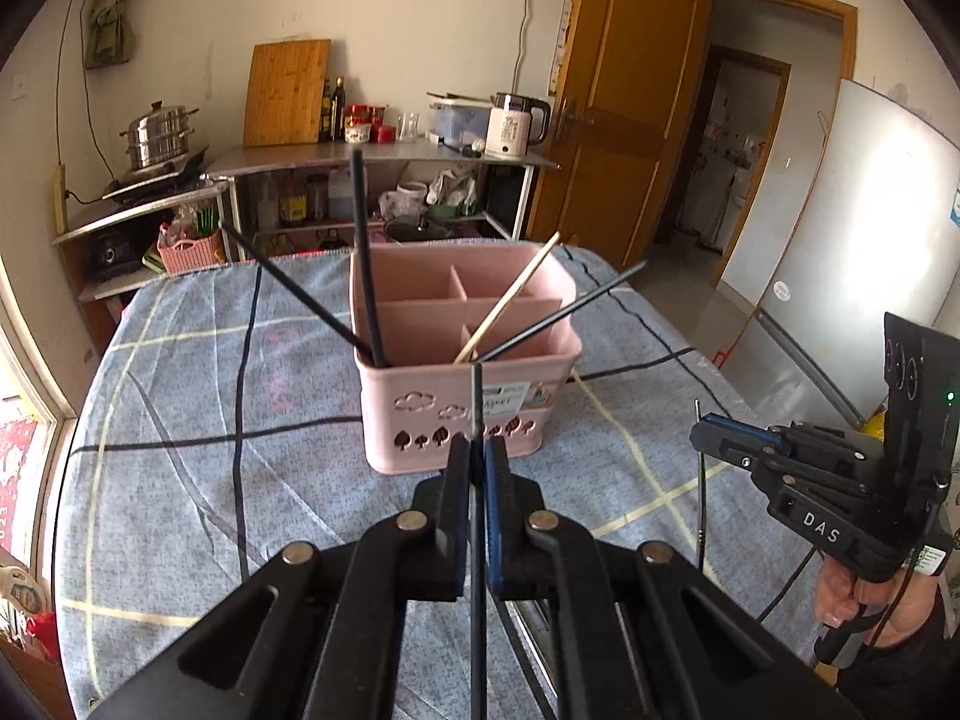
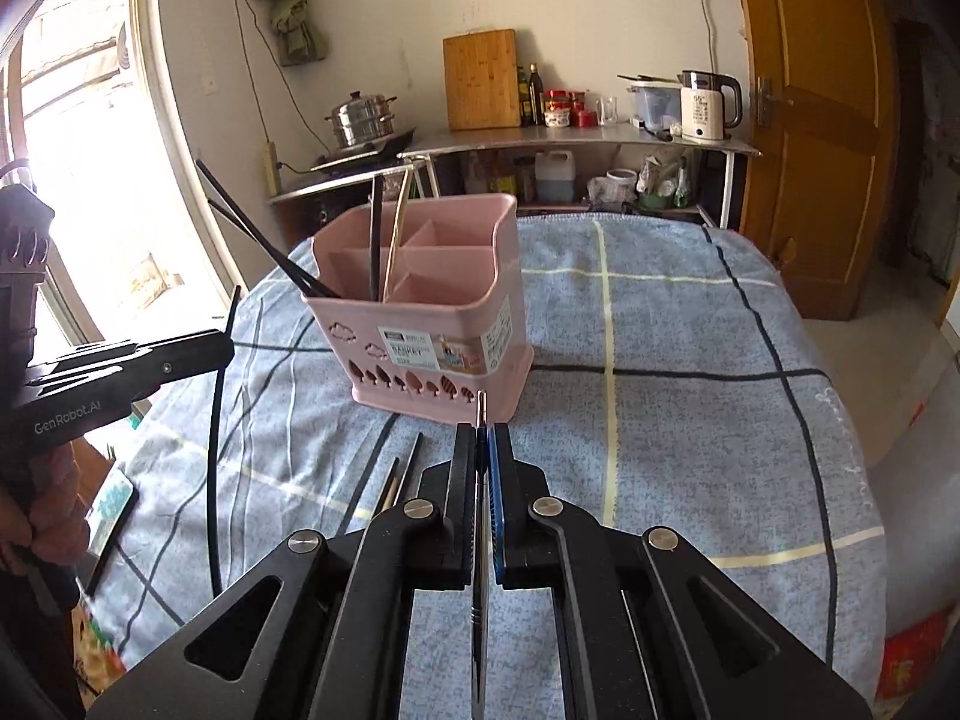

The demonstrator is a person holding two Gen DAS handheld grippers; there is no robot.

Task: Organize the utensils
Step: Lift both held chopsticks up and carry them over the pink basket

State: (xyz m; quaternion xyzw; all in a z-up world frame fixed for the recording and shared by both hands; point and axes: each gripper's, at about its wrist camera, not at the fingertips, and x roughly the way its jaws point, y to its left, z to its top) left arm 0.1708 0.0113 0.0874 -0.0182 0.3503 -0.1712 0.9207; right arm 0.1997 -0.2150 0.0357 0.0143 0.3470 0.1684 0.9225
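Closest to the left wrist lens, the left gripper [image 1: 477, 456] has its two black fingers, one faced with a blue pad, pressed onto a thin black chopstick [image 1: 476, 402] that stands upright between them, its tip rising just above the fingertips and its shaft running down past the linkage. Straight ahead of it on the blue-grey checked tablecloth [image 1: 180, 396] stands the pink plastic utensil caddy with cloud and leaf cut-outs [image 1: 468, 414], divided into several compartments. Two black chopsticks [image 1: 366, 252] lean out of its near-left compartment, one nearly upright and one tilted far to the left; a pale wooden chopstick [image 1: 510, 297] and another black one lean to the right from the near-right compartment. From the right wrist view, the right gripper [image 2: 482, 450] is likewise closed tight on a slim dark stick with a metal tip [image 2: 480, 414], held upright just in front of the caddy [image 2: 432, 324]. On the cloth beside that gripper's left finger lie several loose sticks [image 2: 408, 468], one of them pale wood, the others dark. Behind the table a steel shelf unit carries a bamboo cutting board [image 2: 482, 79], a white electric kettle [image 2: 705, 105] and a stacked steel steamer pot [image 2: 360, 119], beside a brown wooden door [image 2: 822, 120].
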